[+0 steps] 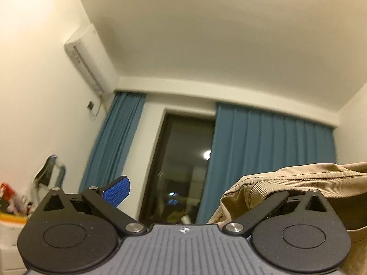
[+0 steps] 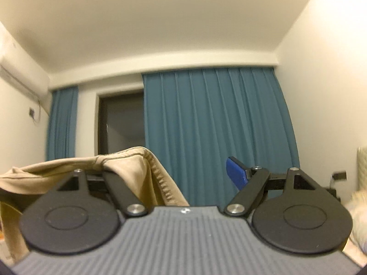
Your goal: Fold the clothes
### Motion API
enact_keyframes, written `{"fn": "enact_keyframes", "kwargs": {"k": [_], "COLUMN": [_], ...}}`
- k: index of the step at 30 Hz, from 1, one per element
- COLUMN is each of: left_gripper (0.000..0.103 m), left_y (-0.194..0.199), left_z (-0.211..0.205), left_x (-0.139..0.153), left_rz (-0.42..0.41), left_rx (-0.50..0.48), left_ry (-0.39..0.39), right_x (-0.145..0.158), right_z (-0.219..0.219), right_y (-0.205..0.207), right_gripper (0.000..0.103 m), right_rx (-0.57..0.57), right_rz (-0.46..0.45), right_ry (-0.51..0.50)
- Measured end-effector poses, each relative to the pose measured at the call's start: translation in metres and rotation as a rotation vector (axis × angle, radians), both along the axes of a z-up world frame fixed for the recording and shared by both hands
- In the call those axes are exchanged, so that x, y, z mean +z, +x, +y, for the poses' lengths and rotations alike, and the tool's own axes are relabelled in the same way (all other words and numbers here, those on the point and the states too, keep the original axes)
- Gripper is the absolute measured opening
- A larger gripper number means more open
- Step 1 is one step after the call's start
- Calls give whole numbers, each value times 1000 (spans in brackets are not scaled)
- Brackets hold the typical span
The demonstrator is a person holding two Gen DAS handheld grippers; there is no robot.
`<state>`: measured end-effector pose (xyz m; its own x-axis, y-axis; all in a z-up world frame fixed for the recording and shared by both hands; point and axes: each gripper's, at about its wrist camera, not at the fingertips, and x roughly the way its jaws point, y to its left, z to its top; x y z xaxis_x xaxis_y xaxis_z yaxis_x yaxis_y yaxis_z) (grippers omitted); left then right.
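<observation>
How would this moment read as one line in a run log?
task: fold clothes | tan garment draped over one finger of each | left gripper open | right gripper open, both raised

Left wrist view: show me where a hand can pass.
Open gap between the left gripper's blue finger and the tan garment draped over its other finger, facing the dark window. The far-left clutter is crowded. No surface to set anything down shows in either view.

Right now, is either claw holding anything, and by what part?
The tan garment drapes over the inner finger of each open claw, left and right, by its stitched hem edge. Neither clamps it.
</observation>
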<state>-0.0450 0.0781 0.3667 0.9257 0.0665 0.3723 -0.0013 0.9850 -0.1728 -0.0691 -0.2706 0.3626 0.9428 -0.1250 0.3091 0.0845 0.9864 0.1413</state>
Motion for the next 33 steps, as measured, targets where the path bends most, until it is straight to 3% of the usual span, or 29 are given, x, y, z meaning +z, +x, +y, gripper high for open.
{"fn": "enact_keyframes", "kwargs": {"k": [3,6,11,16,21,26,28,33], "left_gripper": [103,103,103,103,103,103,103,101], "left_y": [-7,0,63,164,294,439,496,585], "left_z": [-3,-7,-13,-39,-77,-105,-114,-122], "left_x": [30,41,0,-78,-152,-280,-338,-457], "left_rz": [11,71,269,402,504,685,784,1005], "left_rx": [-39,-85,-185,-194,-169,-144,-141,-132], "left_ry": [5,15,-10,-4,17,38,54,174], "right_x": [32,44,11,-61,-135,-239,-298,-411], "right_z": [-5,-12,-19,-32,-52,-70,-78,-91], "right_y": [-18,-17,35,121,246,373,421,515], "right_gripper": [79,80,80,80,79,79,79,78], "right_rx": [5,-6,-32,-59,-119,-161,-144,-50], "right_rz": [-21,6,178,337,426,544,623,866], "right_ry": [-6,-25,-76,-27,24,49,73,121]}}
